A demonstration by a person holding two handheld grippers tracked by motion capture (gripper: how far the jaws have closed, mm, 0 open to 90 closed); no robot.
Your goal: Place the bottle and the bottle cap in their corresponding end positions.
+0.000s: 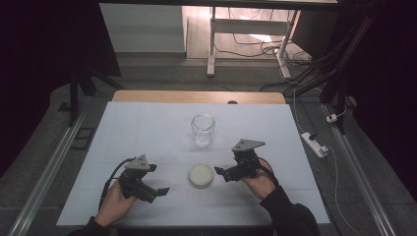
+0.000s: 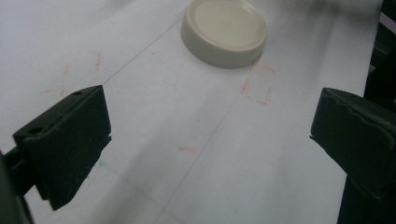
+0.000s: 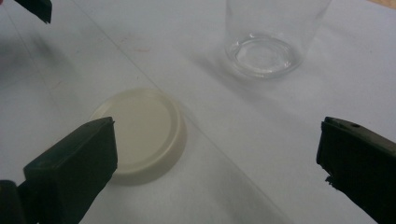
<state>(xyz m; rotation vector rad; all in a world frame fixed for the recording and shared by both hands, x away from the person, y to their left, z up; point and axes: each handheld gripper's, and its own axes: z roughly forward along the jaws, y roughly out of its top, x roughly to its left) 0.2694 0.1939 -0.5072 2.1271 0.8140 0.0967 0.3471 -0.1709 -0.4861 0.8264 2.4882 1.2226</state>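
Both tongs, left [image 1: 156, 180] and right [image 1: 222, 172], flank the cream lid [image 1: 201, 175], untouched.

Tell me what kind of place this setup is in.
Most likely a lab or recording workspace, not a home. A white-covered table stands between metal rails, loose cables trail over the floor beside a power strip, and on the table sit a glass jar and its lid.

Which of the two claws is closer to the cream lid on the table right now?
The right claw. Its open jaws sit right beside the cream lid, while the left claw, also open, sits farther off across bare table.
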